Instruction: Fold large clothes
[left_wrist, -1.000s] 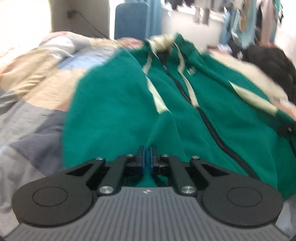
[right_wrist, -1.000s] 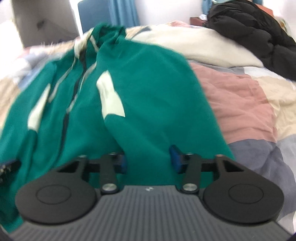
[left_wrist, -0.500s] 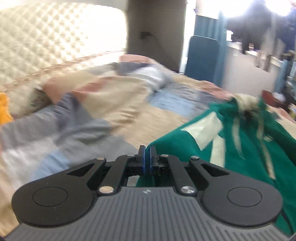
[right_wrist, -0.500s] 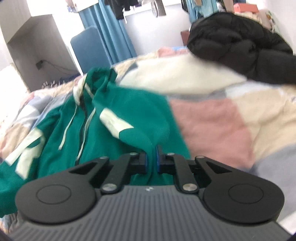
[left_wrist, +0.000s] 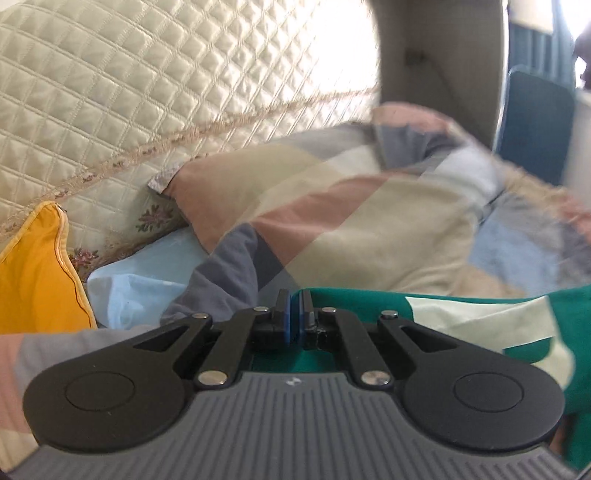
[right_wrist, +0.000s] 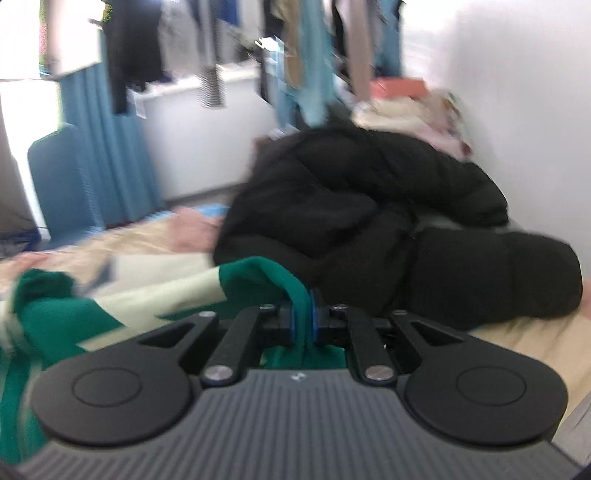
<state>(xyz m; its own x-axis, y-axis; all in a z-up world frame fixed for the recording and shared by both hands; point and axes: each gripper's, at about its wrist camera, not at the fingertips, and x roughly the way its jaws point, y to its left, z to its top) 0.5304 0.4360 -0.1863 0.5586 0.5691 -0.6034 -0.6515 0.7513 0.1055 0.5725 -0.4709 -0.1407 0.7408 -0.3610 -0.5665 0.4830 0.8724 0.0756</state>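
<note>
Fold barely started, by my read: green jacket (left_wrist: 461, 325) lies on the bed (left_wrist: 369, 221), unfolded, stretched out between the two tongs, one end in each. No crease made yet; sleeves and body all remain to do.

Left tongs (left_wrist: 294, 314) pinched tight on a jacket edge, at the end of the bed near the quilted headboard (left_wrist: 147, 92). Right tongs (right_wrist: 302, 317) clamped on a bunched green fold, at the far end of the bed from the headboard, just in front of the black coat (right_wrist: 388, 229).

Left view only: headboard, yellow pillow (left_wrist: 33, 273). Right view only: black coat, hanging clothes (right_wrist: 295, 55). Both blurred.
</note>
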